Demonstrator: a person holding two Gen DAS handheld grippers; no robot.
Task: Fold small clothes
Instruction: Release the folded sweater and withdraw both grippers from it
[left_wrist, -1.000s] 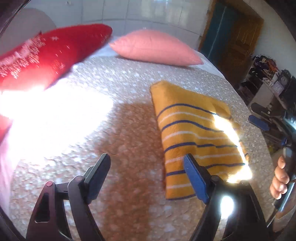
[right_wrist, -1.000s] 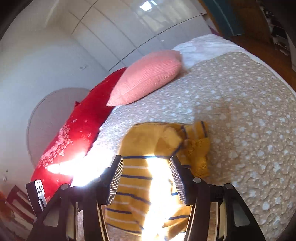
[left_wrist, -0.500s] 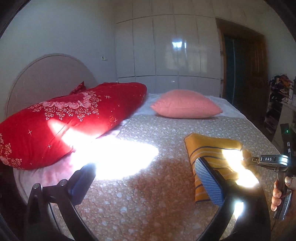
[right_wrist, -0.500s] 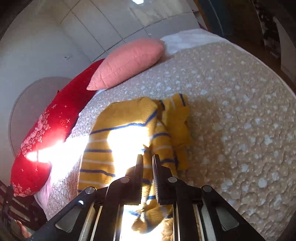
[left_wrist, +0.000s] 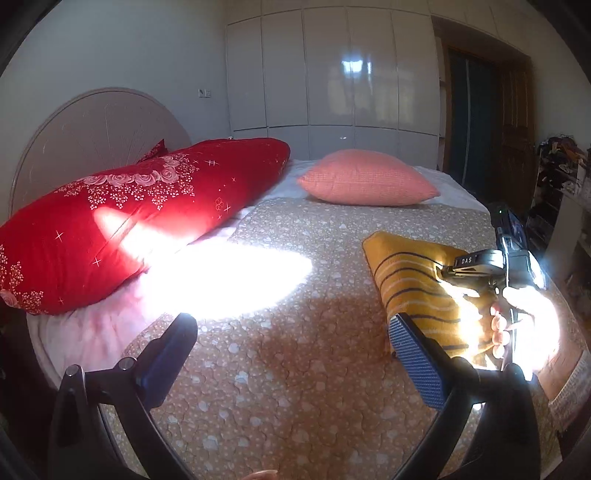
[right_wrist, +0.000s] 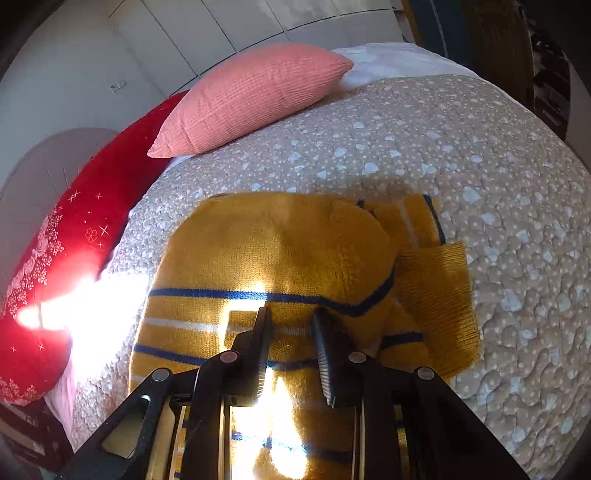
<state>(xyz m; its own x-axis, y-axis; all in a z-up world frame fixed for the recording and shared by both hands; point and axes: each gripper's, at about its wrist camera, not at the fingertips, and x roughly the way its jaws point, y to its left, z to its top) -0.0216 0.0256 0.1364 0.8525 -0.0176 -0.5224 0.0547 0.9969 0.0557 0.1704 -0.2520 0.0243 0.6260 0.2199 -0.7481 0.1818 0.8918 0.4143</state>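
Two glare patches wash out detail: one on the bedspread left of centre in the left wrist view, one over the near part of the yellow striped sweater between the right gripper fingers. The sweater's near hem is cut off by the gripper body; a sleeve cuff is seen sticking out at its right edge. The hand holding the right gripper is largely overexposed.

The sweater is laid folded on the right side of the bed. The right gripper is placed directly over it, jaws narrowly parted, having just been opening slightly; whether the pads pinch fabric cannot be told. The left gripper is held fully released and empty over bare bedspread, the sweater just right of its right finger.

The bedspread is beige, quilted, speckled white. At the far end a red floral pillow and a pink pillow are seen, with a rounded headboard, white wardrobe doors and a dark wooden door beyond.
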